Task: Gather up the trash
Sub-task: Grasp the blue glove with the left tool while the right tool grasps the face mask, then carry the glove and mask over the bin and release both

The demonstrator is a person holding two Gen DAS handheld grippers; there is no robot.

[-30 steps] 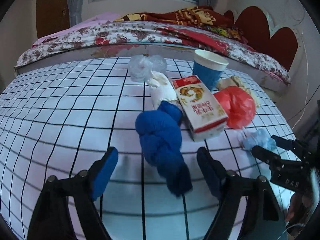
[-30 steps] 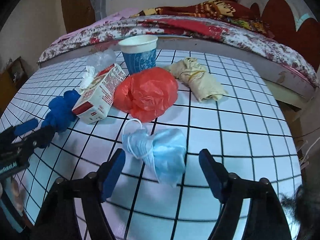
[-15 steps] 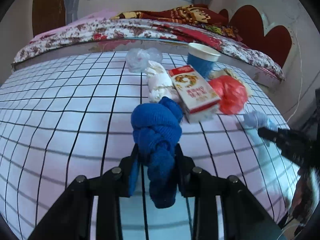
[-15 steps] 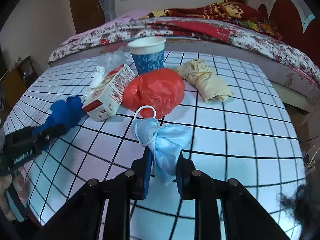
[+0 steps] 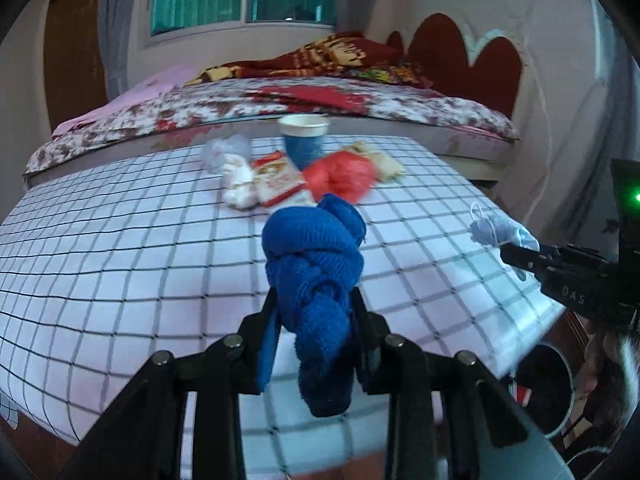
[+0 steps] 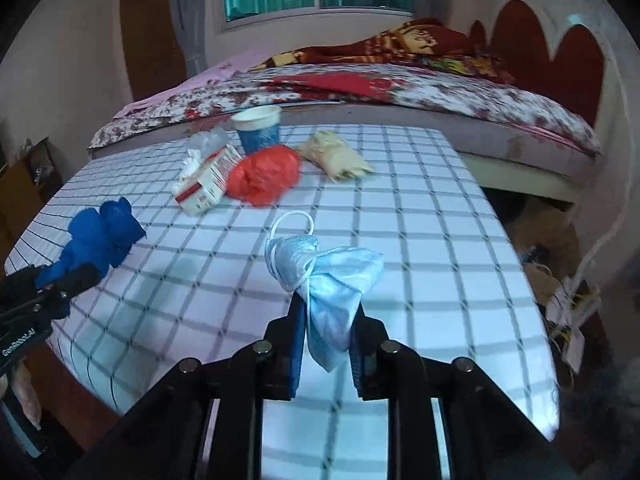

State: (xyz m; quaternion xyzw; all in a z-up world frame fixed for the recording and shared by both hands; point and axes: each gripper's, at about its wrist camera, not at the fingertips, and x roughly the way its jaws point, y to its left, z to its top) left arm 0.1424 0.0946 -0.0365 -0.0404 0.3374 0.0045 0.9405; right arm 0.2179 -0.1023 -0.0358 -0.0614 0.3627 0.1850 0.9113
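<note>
Clear of the checked tablecloth point(image 5: 120, 240), the left gripper point(image 5: 314, 328) pinches a soft knotted blue cloth point(image 5: 316, 264) low down, and the right gripper point(image 6: 326, 344) clamps a limp, light blue face mask point(image 6: 332, 284) at its gathered middle.

A table point(image 6: 420, 240) covered with a white cloth ruled in dark squares is seen filling the middle of the right wrist view. At its far edge, in the upper centre of the frame, a cluster of litter is laid directly on the cloth: a blue paper cup point(image 6: 258, 128) standing upright, a crumpled red plastic bag point(image 6: 266, 176) just in front of it, a red-and-white carton point(image 6: 206, 186) lying on its side to the left, clear plastic wrap point(image 6: 206, 140) behind the carton, and a beige bundle point(image 6: 336, 156) to the right.
</note>
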